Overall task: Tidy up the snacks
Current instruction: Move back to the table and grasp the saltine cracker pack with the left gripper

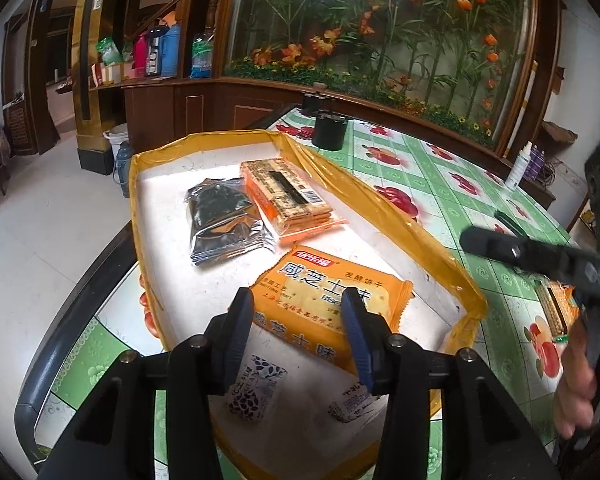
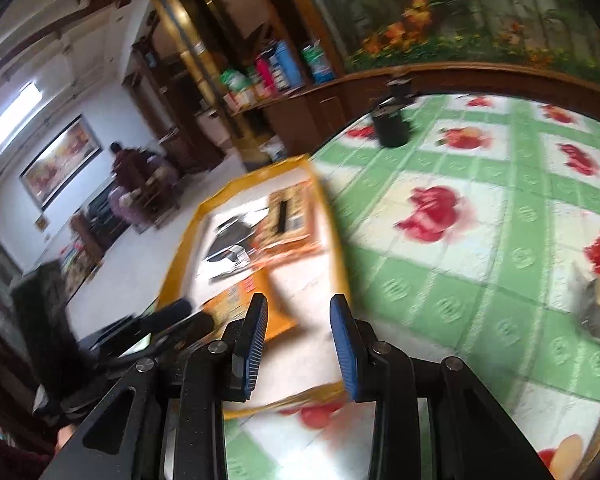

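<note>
The left gripper (image 1: 296, 320), black-framed with ribbed blue pads, is seen at the bottom centre of the left wrist view, its jaws partly apart on either side of an orange cracker packet (image 1: 332, 300) printed with white characters; the pads are not seen pressing on it. The packet lies flat in a shallow white tray (image 1: 172, 280) whose rim is wrapped in glossy amber tape. Further up the tray, towards the frame's centre, a crinkled silver foil pouch (image 1: 224, 220) and a clear-wrapped stack of square crackers (image 1: 288, 196) with a barcode label are laid side by side, touching. Two small printed sachets (image 1: 256, 388) rest near the bottom edge.

The right gripper (image 2: 298, 344) is shown in the motion-blurred right wrist view with its jaws slightly apart and nothing between them, above the tray's near corner. The tray sits on a table covered by a green-and-white checked oilcloth (image 1: 440, 184) with red fruit prints. A black cylindrical container (image 1: 328, 132) stands beyond the tray, upper centre. Another orange packet (image 1: 556, 304) lies on the cloth at far right.
</note>
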A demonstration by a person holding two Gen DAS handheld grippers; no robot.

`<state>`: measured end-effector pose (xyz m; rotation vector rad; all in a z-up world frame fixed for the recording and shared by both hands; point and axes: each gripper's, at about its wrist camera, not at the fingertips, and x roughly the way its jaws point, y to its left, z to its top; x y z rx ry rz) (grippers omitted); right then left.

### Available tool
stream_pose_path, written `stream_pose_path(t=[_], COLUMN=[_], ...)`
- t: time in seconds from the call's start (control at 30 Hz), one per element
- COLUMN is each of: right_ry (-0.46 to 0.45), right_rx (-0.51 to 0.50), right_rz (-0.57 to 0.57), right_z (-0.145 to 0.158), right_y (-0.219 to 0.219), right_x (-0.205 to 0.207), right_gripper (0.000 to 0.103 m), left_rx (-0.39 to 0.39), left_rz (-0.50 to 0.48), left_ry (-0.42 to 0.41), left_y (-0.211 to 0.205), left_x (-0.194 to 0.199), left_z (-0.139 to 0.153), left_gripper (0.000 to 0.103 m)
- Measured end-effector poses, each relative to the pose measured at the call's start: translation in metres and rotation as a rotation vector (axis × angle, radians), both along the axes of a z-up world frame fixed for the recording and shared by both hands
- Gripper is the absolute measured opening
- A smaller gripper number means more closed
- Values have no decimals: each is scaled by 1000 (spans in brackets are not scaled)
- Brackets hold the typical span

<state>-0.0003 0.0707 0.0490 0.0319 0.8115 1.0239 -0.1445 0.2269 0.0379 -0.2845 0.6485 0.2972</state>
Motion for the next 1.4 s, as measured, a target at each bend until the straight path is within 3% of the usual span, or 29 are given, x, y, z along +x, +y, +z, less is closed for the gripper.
stream_pose_path(t=[0.17, 0.4, 0.47, 0.5, 0.6, 0.67, 0.73, 0.83, 0.93, 1.1, 1.2, 1.27, 1.4], right_ry=[33, 47, 35, 58, 138, 158, 170, 187, 151, 133, 137, 181, 309], right_rx=[28, 56, 42, 38, -2, -9, -40, -4, -37, -31, -119, -101, 104], right_rz=[-130, -241, -288, -307, -395, -468, -557, -627, -648, -685, -691, -637, -337], right_z=[1, 7, 7, 6, -5, -11, -19, -25, -20, -18, -25, -33, -32], right_y=[-23, -51, -63, -73, -122, -162, -201, -241, -249, -252, -243, -233, -206], right_x=[31, 45, 46, 48, 50, 48, 47, 48, 42, 42, 43, 40, 30], right_gripper=[36, 36, 36, 36, 36, 36, 35, 35, 35, 35, 35, 38, 39], left_rx=[15, 64, 63, 78, 148, 167, 150, 75, 38, 57, 49, 44, 13], left_rz=[-41, 35, 11, -4, -63, -128, -185, -256, -311, -340, -363, -374, -402], left_ry=[-11, -96, -105, -112, -135, -132, -112, -82, -54, -18, 8, 19, 51], left_y=[-5, -16, -29, -39, -74, -98, -115, -134, -151, -171, -177, -179, -184], left_x=[0, -24, -31, -35, -41, -37, -29, -17, -8, -2, 2, 7, 19], left_z=[2, 14, 22, 28, 47, 53, 52, 48, 44, 41, 36, 33, 28], left_gripper=[44, 48, 48, 50, 69, 70, 70, 70, 70, 70, 70, 70, 71])
